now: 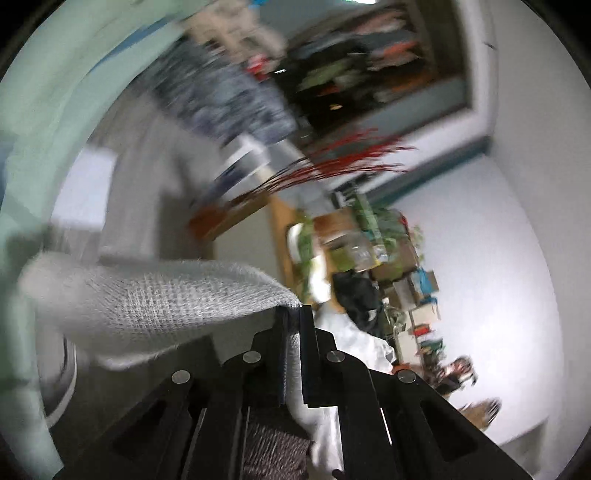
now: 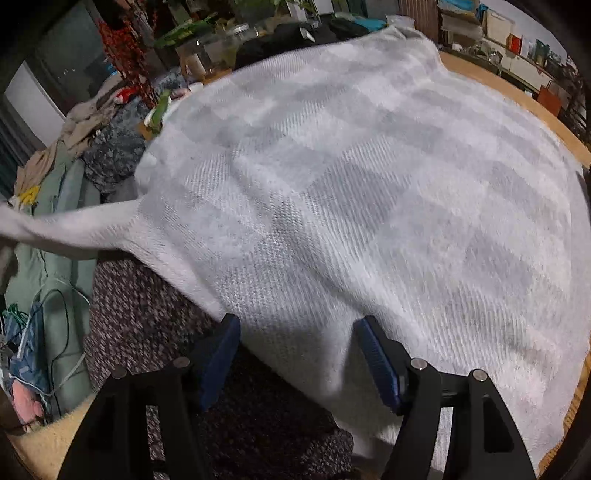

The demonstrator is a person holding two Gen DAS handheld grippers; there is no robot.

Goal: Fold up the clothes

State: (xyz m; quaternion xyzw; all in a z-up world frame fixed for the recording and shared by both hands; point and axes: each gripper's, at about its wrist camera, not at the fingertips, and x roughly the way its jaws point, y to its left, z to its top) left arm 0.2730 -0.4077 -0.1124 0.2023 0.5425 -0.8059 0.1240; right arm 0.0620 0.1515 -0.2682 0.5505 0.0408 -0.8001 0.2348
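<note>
One white checked sweater (image 2: 369, 184), one speckled dark knit (image 2: 155, 332), two tongs (image 1: 293, 314) (image 2: 295, 354).

A lived-in home room, cluttered. A wooden table (image 2: 517, 92) carries a white-grey knitted garment (image 2: 351, 203) over a dark speckled knit (image 2: 147, 325); loose clothes (image 2: 85, 136) are heaped past the table's left edge. Beyond the far edge stand glass jars (image 2: 199, 55), green houseplants (image 2: 184, 31) and red decorative twigs (image 2: 125, 48). Shelves of boxes and books (image 2: 517, 48) line the wall at the far right corner
</note>
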